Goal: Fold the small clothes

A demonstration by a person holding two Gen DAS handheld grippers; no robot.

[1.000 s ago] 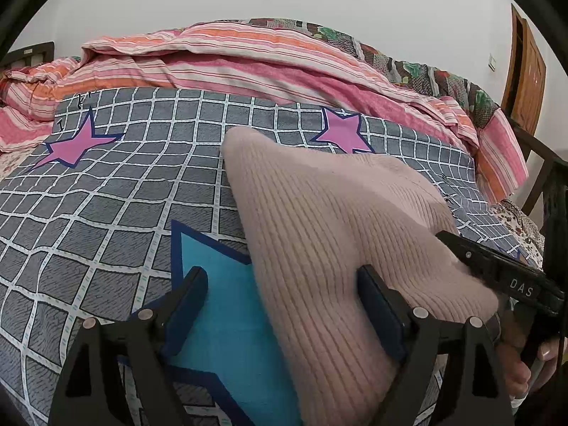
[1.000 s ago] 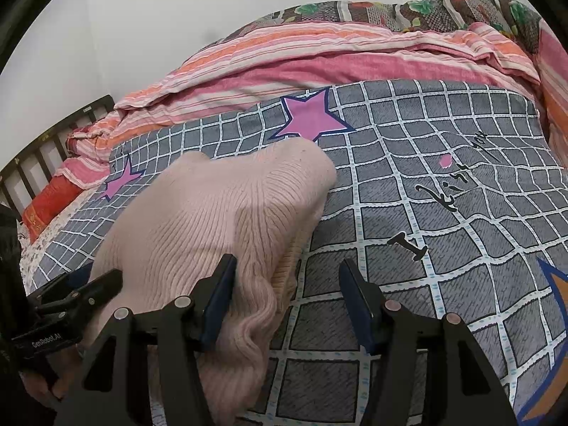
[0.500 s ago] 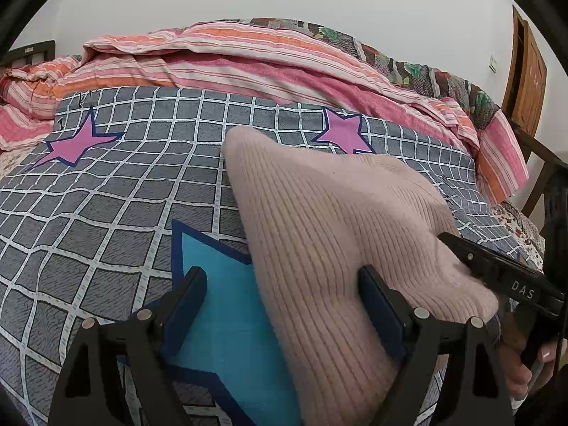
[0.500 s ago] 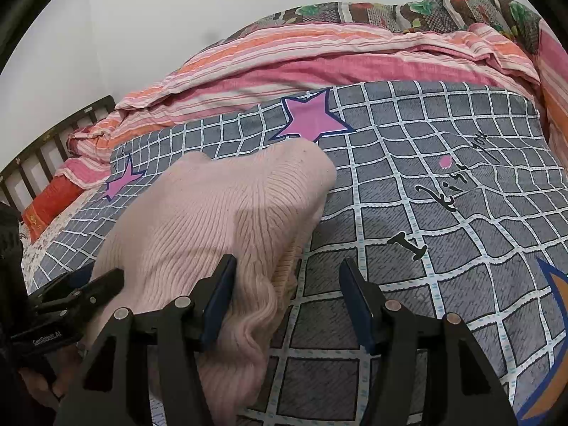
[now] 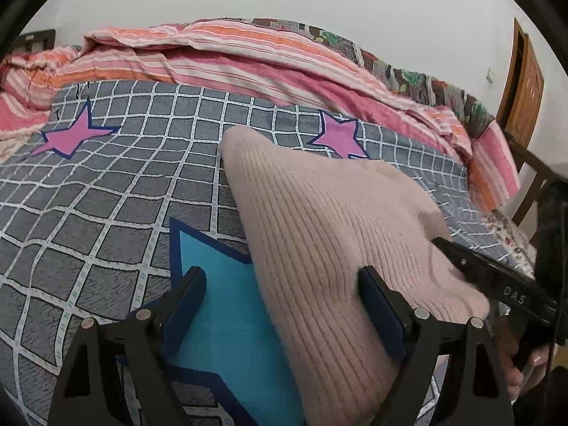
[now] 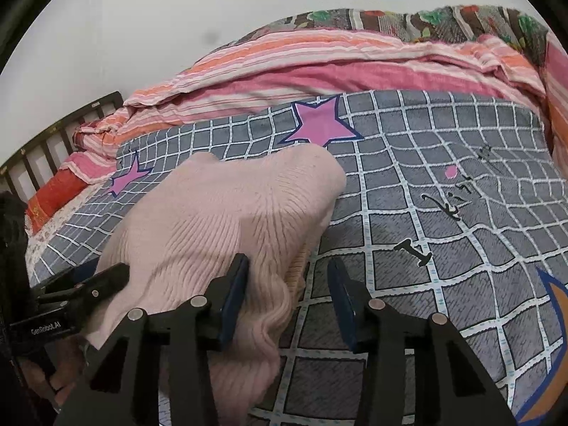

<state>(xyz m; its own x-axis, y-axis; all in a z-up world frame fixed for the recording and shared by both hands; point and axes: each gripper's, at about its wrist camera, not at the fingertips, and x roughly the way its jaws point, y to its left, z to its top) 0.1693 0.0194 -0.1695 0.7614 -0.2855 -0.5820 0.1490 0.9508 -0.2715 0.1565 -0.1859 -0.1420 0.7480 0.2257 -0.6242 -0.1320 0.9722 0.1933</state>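
Pink knit garment [image 6: 220, 220] lies bunched on bed [image 6: 443, 255]; right claw [image 6: 287, 294] closing around its 3 o'clock edge, left claw [image 5: 280, 305] wide, ungripped; thick hem may slip out, spoiling fold.

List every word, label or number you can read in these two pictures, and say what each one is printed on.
"DAS" – white letters on the black body of the right gripper, seen from the left wrist view.
"GenRobot.AI" – white letters on the black body of the left gripper, seen from the right wrist view.
Black script marks on the checked bedsheet – letter-like, not readable as words.
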